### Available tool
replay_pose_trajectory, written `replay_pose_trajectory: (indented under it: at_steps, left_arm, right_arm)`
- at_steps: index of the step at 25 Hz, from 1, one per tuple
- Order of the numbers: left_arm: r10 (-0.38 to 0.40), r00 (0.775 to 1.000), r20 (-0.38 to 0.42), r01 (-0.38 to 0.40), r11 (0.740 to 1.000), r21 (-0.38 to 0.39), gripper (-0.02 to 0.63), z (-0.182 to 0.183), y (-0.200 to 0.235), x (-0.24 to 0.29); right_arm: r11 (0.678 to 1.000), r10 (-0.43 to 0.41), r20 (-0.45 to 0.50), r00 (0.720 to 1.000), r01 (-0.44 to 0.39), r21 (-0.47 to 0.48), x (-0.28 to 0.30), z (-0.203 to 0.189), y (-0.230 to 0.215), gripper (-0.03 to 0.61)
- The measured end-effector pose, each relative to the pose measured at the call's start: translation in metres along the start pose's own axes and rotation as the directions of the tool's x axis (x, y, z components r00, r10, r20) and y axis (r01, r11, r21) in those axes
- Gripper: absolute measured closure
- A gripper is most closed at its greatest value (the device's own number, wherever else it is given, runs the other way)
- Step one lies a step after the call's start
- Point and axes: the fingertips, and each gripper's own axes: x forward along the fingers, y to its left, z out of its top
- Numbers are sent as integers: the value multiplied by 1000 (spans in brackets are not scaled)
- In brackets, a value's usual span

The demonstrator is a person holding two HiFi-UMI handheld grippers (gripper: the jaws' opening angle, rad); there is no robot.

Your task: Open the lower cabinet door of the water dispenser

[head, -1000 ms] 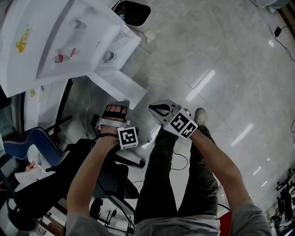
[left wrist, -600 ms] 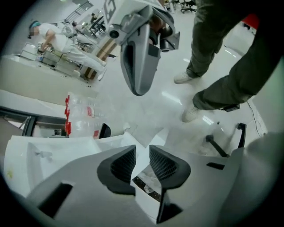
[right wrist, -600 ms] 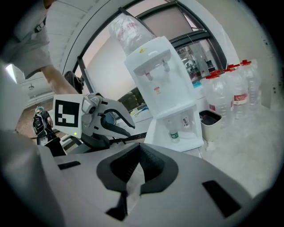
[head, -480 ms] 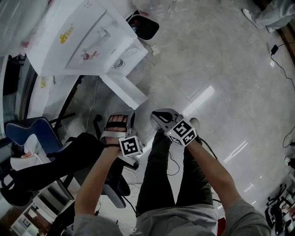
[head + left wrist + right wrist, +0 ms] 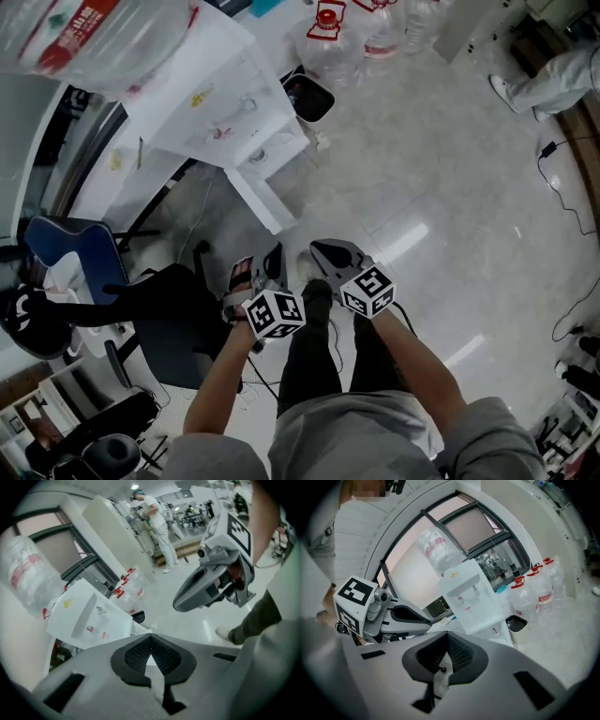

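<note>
Head view: cabinet door (image 5: 260, 202) open.

Person seen from above, wearing a grey short-sleeved shirt (image 5: 356, 441) and dark trousers (image 5: 314, 366); the arms are bare below the sleeves. A light-coloured shoe (image 5: 225, 633) shows under one trouser leg. The left gripper (image 5: 275, 258) and right gripper (image 5: 321, 249) have smooth pale grey shells. Black, finely ribbed pads (image 5: 165, 656) form a V at the jaws. Each carries a white cube (image 5: 274, 314) printed with black square markers.
</note>
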Motion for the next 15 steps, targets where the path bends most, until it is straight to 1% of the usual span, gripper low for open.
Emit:
replay_pose_trajectory:
  at_steps: [2,5,7,9,11,12,13,15]
  left_arm:
    - [13,1000,26,-9,990,-138,606,24,8,-24]
    - [32,997,73,-8,953,-304,606,62,19,-59]
    - [44,993,106,2,917,-398,606,84,24,-80]
    - [46,989,140,29,870,-492,606,101,26,-98]
    - [52,985,168,54,820,-570,606,117,29,-116]
    - [58,982,181,63,800,-597,606,126,31,-125]
    - [66,978,197,71,785,-615,606,137,32,-135]
    - [87,970,227,80,767,-636,606,155,35,-152]
  right_arm:
    - [1000,3,14,1000,-3,-1,-15,22,9,568]
    - [1000,-21,13,1000,21,8,-39,50,18,568]
    - [999,-40,18,999,39,24,-57,69,24,568]
    - [998,-49,33,998,48,37,-76,89,32,568]
    - [998,-51,55,997,49,43,-93,109,42,568]
    - [998,-50,68,996,47,44,-101,120,46,568]
    - [998,-48,80,996,45,42,-109,132,50,568]
    - [999,-40,104,994,37,29,-123,152,60,568]
